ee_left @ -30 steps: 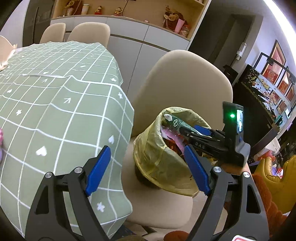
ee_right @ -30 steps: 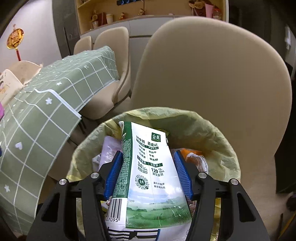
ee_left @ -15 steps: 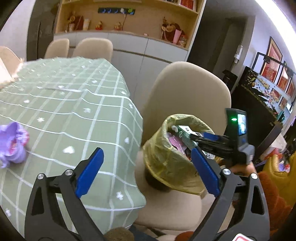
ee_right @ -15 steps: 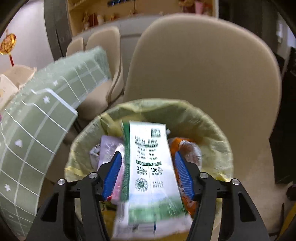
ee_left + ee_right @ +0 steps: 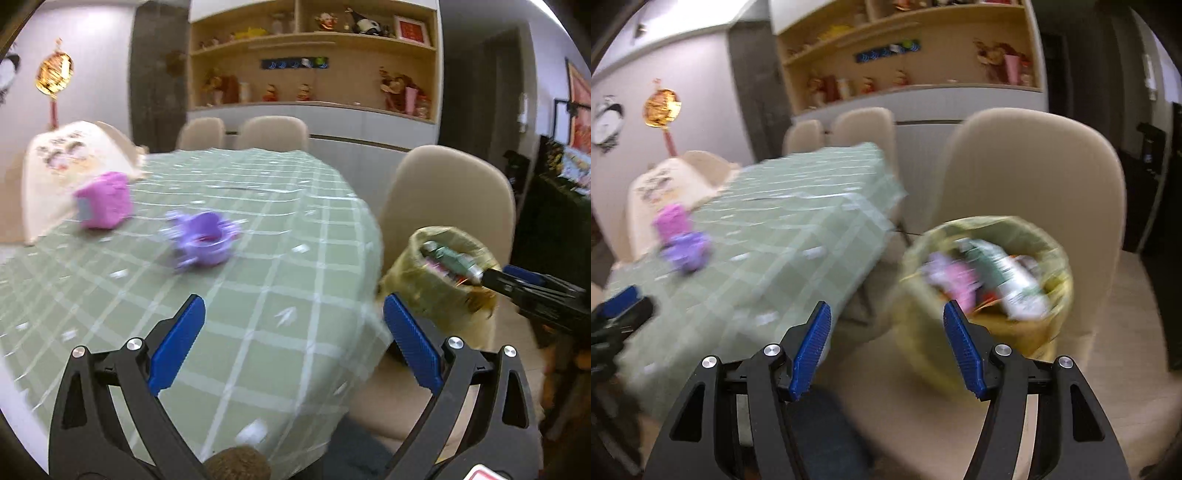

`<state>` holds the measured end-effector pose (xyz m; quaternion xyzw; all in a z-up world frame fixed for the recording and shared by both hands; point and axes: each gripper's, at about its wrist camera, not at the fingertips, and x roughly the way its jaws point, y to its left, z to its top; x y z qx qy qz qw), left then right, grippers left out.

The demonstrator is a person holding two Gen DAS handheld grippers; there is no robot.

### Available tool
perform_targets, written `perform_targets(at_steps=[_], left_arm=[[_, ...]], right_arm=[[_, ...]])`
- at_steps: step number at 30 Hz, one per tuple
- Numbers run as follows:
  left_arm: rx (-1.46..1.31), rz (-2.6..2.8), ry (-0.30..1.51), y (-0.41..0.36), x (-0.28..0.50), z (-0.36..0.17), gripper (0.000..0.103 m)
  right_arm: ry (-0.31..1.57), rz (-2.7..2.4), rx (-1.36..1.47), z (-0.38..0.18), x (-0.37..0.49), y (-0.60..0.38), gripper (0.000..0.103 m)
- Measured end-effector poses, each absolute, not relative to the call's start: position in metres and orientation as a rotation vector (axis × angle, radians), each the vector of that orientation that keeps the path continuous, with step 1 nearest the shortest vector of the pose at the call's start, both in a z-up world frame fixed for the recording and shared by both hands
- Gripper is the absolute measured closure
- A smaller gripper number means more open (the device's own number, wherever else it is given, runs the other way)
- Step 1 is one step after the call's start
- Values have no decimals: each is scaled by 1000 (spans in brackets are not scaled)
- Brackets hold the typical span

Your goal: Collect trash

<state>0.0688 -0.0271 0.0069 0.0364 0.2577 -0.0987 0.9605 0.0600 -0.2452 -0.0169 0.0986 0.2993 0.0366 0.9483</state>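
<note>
A trash bin with a yellow liner [image 5: 986,295] stands on a beige chair seat beside the table; it also shows in the left wrist view [image 5: 443,284]. A green-and-white milk carton [image 5: 1012,280] lies in it among other trash. My right gripper [image 5: 886,347] is open and empty, drawn back left of the bin. My left gripper [image 5: 291,339] is open and empty over the table edge. On the green checked tablecloth [image 5: 258,277] sit a purple crumpled cup [image 5: 203,243] and a pink box [image 5: 103,205].
The beige chair [image 5: 1034,177] holds the bin, its back rising behind. More beige chairs [image 5: 273,133] stand at the table's far end. A cream cloth-covered chair [image 5: 62,166] stands at the table's left. Shelves and cabinets line the back wall.
My right gripper let go of the milk carton, which now lies in the bin, and drew back left. My left gripper swung left toward the table, bringing the purple cup and pink box into view.
</note>
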Motion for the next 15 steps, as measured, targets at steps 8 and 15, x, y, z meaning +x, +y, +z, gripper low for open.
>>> perform_targets(at_steps=[8, 15], left_arm=[[94, -46, 455, 12, -5, 5, 10], [47, 44, 414, 34, -41, 8, 10]], right_arm=[[538, 84, 119, -16, -3, -169, 43], [512, 95, 23, -11, -26, -137, 43]])
